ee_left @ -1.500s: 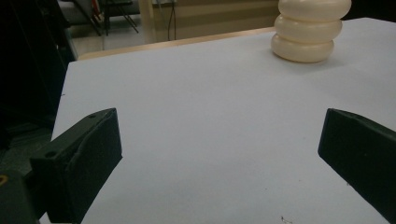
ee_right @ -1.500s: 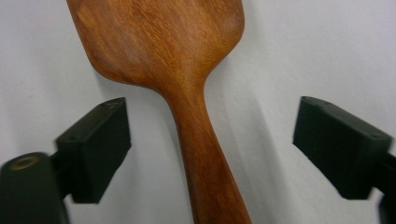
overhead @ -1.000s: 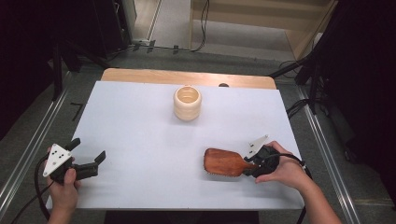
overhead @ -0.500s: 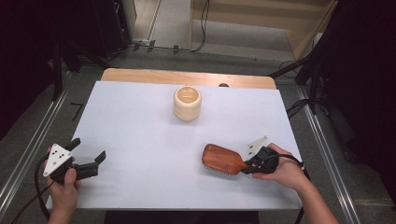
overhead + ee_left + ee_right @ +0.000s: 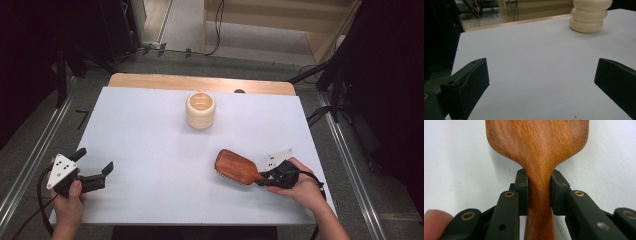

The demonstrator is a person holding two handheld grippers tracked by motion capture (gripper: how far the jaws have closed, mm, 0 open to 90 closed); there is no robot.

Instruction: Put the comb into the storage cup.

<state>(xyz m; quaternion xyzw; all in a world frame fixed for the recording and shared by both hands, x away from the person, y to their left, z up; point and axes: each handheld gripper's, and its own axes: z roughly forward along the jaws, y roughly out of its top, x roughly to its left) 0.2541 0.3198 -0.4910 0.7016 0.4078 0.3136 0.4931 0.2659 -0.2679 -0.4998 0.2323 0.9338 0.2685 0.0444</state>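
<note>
A wooden paddle hairbrush [image 5: 236, 167] lies at the right front of the white table, back side up, bristles showing along its lower edge. My right gripper [image 5: 266, 180] is shut on its handle; in the right gripper view both jaws press the narrow neck of the hairbrush [image 5: 539, 165]. My left gripper [image 5: 95, 167] rests at the table's left front edge, open, with nothing between its jaws. A cream ribbed cup [image 5: 200, 110] stands at the middle back, also seen as the cup [image 5: 590, 15] in the left gripper view.
The white tabletop [image 5: 150, 140] sits on a wooden board [image 5: 200, 82] showing along the far edge. Metal rails [image 5: 30, 160] run along both sides. Cables [image 5: 320, 115] lie on the floor at the right.
The right gripper has lifted and turned the hairbrush slightly, shifting it a little left and toward the front. The left gripper has stayed in place.
</note>
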